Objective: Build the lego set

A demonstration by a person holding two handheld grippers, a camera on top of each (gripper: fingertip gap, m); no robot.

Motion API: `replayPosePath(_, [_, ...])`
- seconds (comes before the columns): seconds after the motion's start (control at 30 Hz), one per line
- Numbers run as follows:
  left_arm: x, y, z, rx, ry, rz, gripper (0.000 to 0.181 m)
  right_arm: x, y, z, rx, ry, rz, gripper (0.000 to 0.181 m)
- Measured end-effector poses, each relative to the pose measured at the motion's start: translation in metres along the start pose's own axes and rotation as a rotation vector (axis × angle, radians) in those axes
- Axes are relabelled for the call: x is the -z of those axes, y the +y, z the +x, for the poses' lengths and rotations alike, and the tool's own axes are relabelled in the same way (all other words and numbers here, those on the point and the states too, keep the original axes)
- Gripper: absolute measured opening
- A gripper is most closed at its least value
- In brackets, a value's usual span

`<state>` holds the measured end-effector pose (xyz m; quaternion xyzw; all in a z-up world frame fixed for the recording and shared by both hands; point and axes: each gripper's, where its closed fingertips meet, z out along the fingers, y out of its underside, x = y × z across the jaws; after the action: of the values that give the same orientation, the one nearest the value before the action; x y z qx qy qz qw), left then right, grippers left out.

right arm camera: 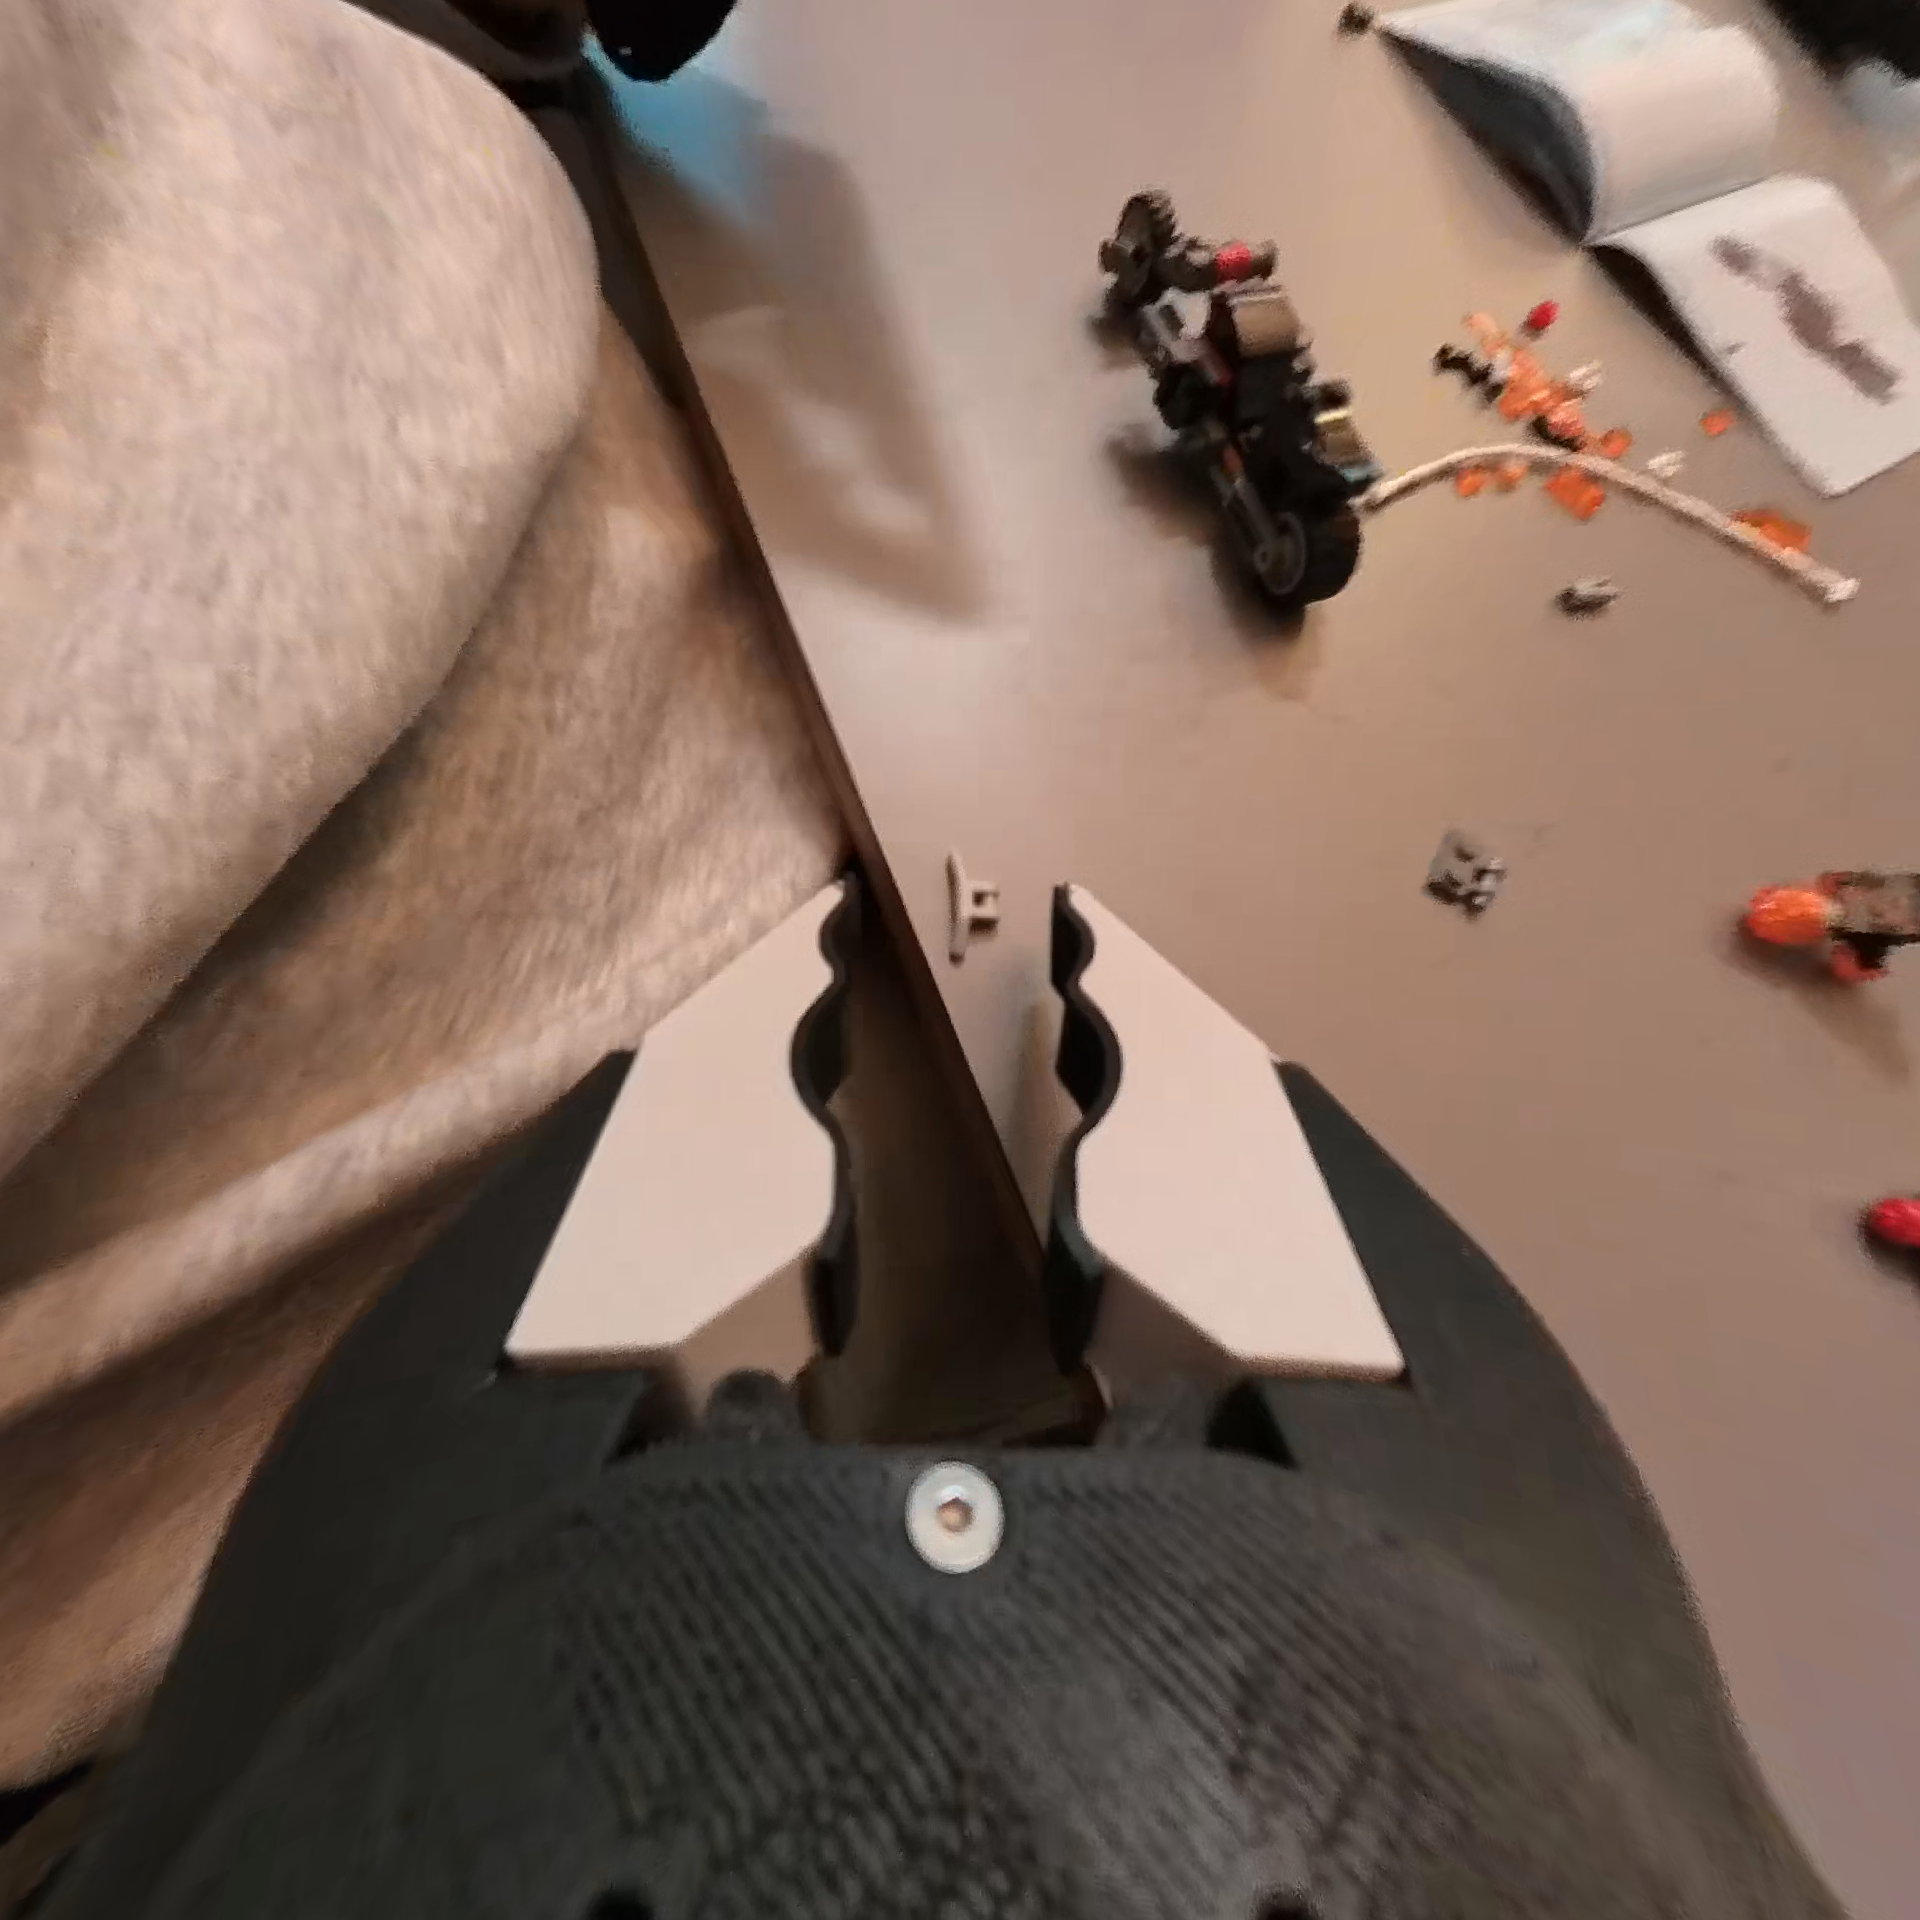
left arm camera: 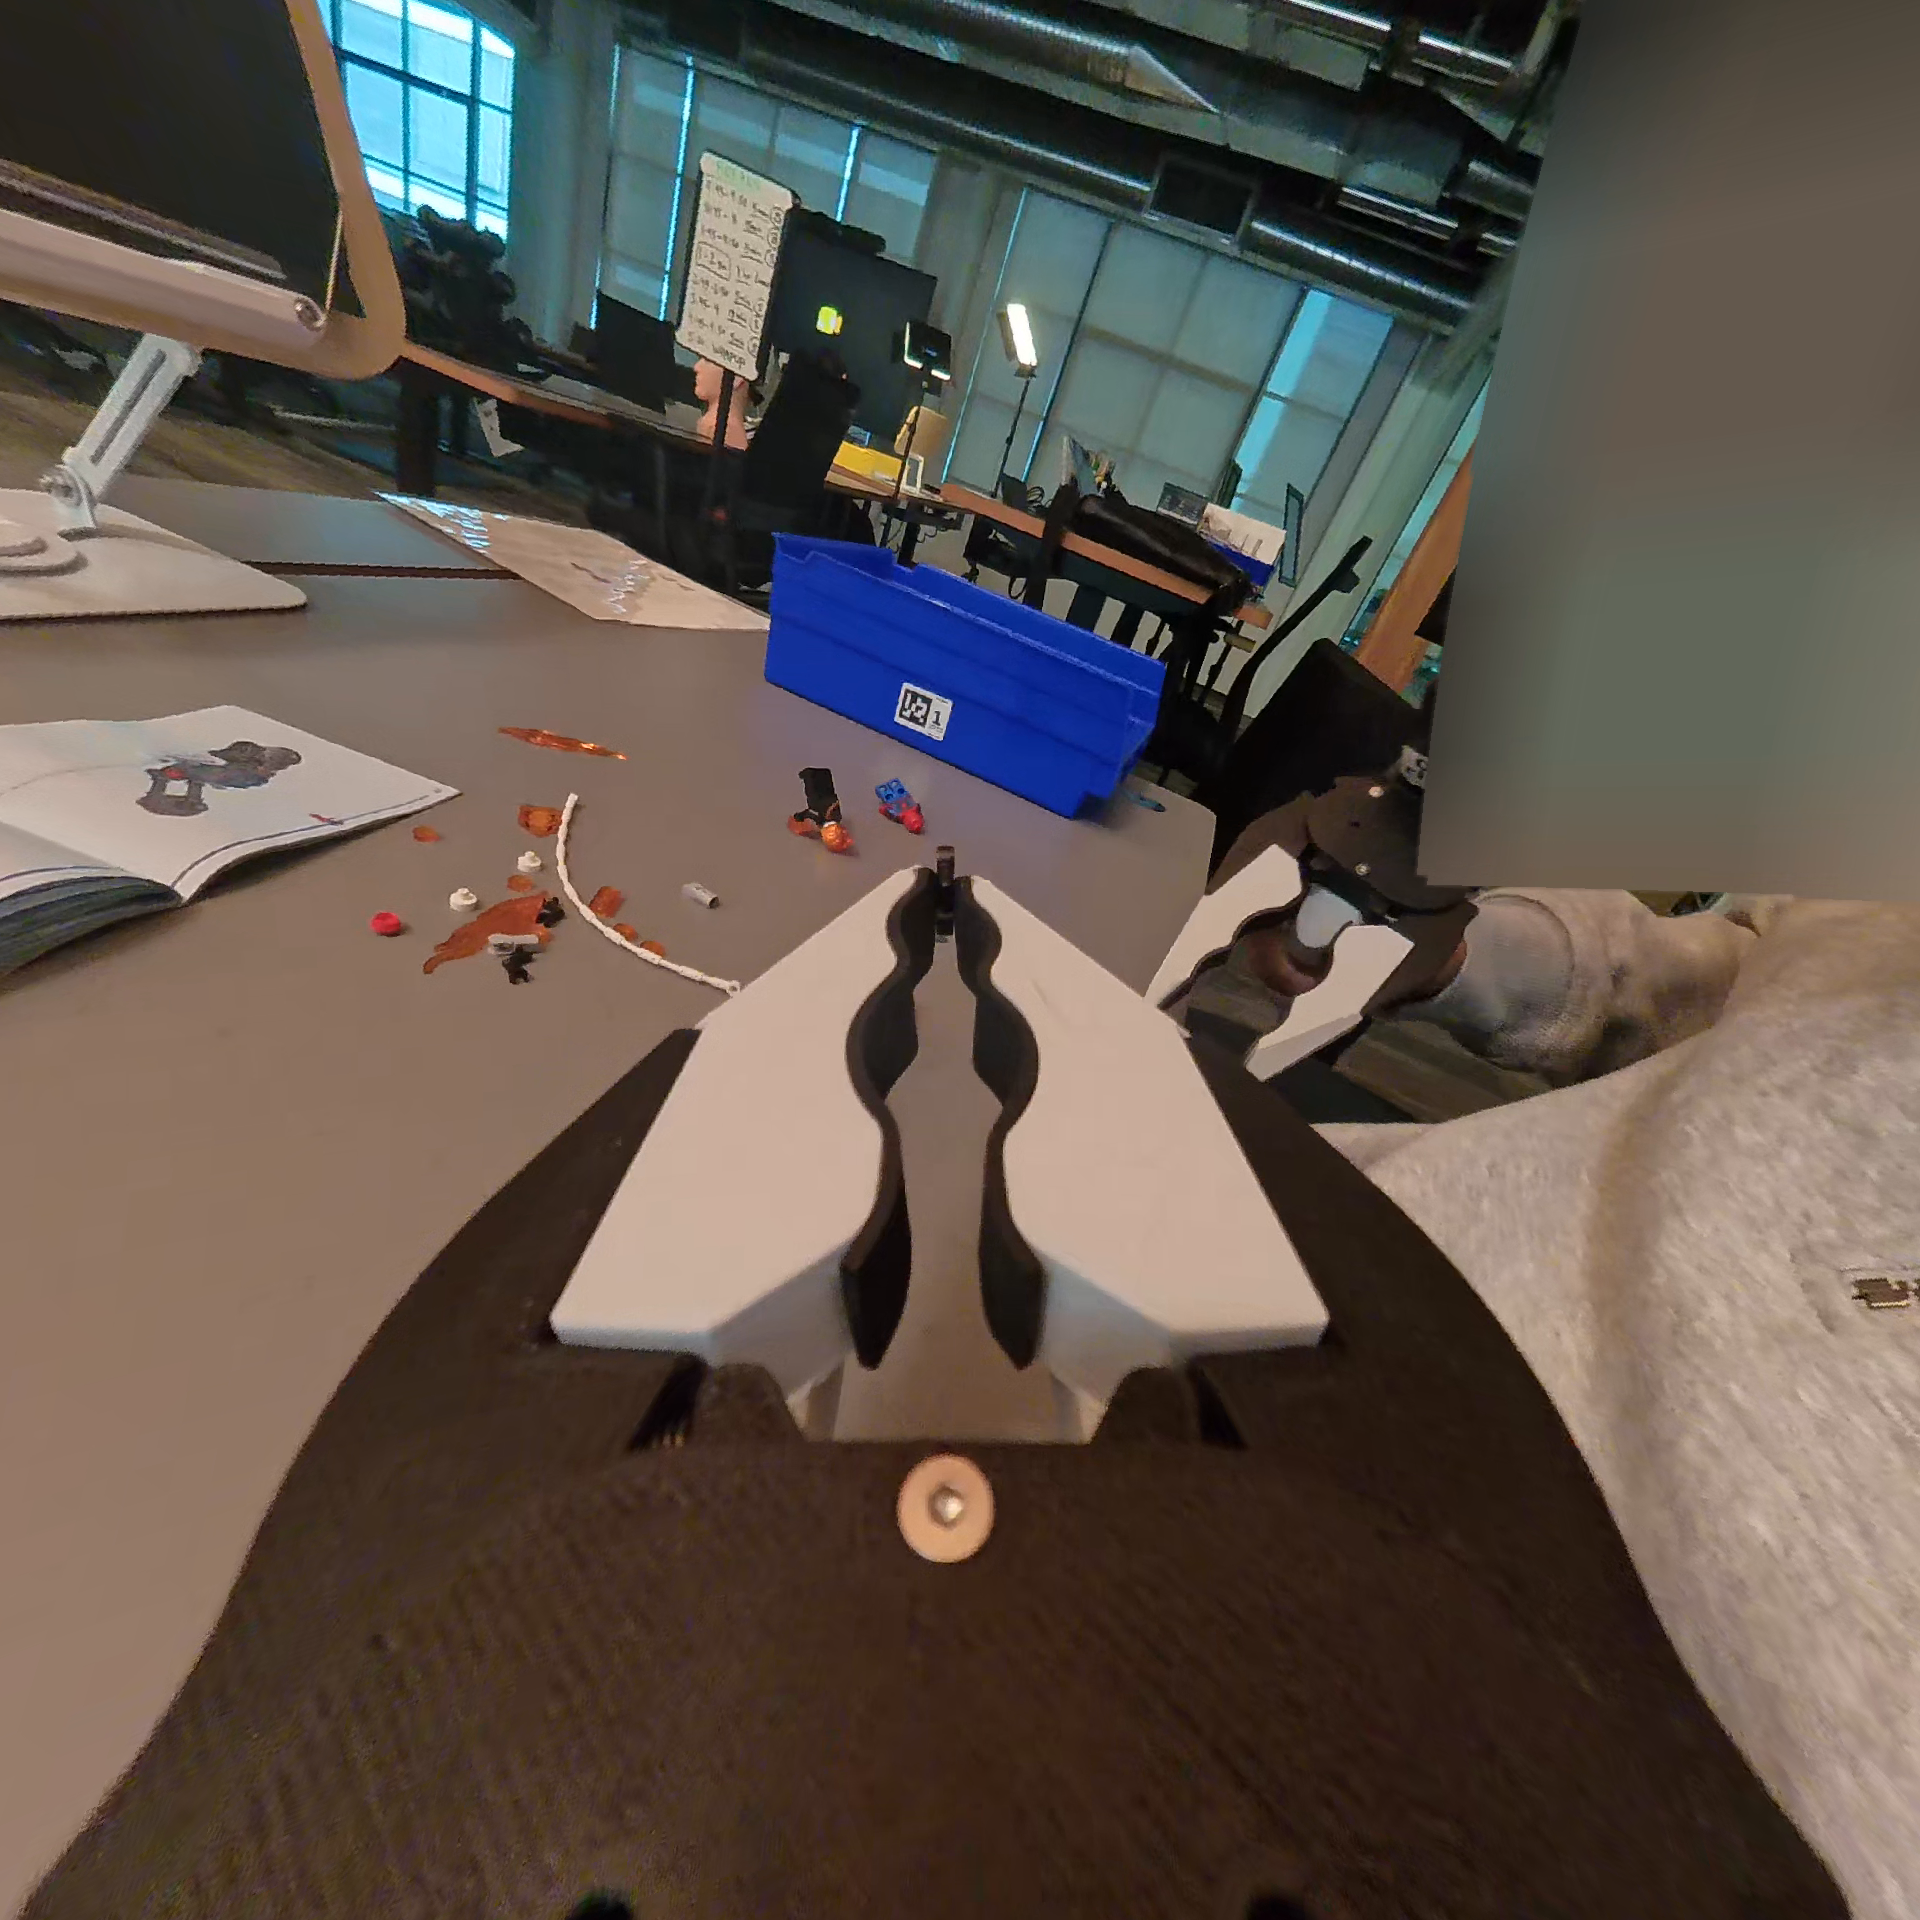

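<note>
In the left wrist view my left gripper [left arm camera: 943, 896] is shut on a small black lego piece [left arm camera: 944, 864] that sticks out of its tips, held above the grey table [left arm camera: 312, 1091]. Loose orange, white, red and black pieces [left arm camera: 499, 920] and a white chain [left arm camera: 613, 925] lie to the left. In the right wrist view my right gripper [right arm camera: 954, 914] is open at the table's near edge, with a small grey piece [right arm camera: 971, 916] lying between its tips. A black lego motorcycle [right arm camera: 1236, 405] stands farther off on the table. The right gripper also shows in the left wrist view [left arm camera: 1288, 966].
A blue bin [left arm camera: 966, 675] stands at the table's far edge. An open instruction booklet [left arm camera: 156, 810] lies at the left, also in the right wrist view [right arm camera: 1714, 260]. A small black-and-orange assembly [left arm camera: 821, 816] and a blue-red piece [left arm camera: 899, 805] lie ahead. A white stand base [left arm camera: 125, 582] sits far left. The left gripper's tips are roughly 20 centimeters from the right gripper's. Left tips and right tips are each some 12 centimeters from the black lego motorcycle [right arm camera: 1236, 405].
</note>
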<state>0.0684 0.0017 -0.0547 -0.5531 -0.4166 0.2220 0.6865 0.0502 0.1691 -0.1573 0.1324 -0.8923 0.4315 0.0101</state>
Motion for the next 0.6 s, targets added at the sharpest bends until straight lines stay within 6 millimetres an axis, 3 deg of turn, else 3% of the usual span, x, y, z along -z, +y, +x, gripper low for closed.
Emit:
replayPosePath(0.23, [0.003,0.001,-0.001,-0.018,-0.013,-0.007,0.001,-0.006,-0.005,0.004,0.225,0.168,-0.088,0.019])
replayPosePath(0.47, [0.005,0.001,-0.001,-0.013,-0.013,-0.004,0.001,-0.013,0.005,-0.004,0.269,0.164,-0.164,0.013])
replayPosePath(0.6, [0.004,0.002,-0.001,-0.007,-0.010,-0.008,0.001,-0.013,0.006,-0.006,0.279,0.157,-0.184,0.018])
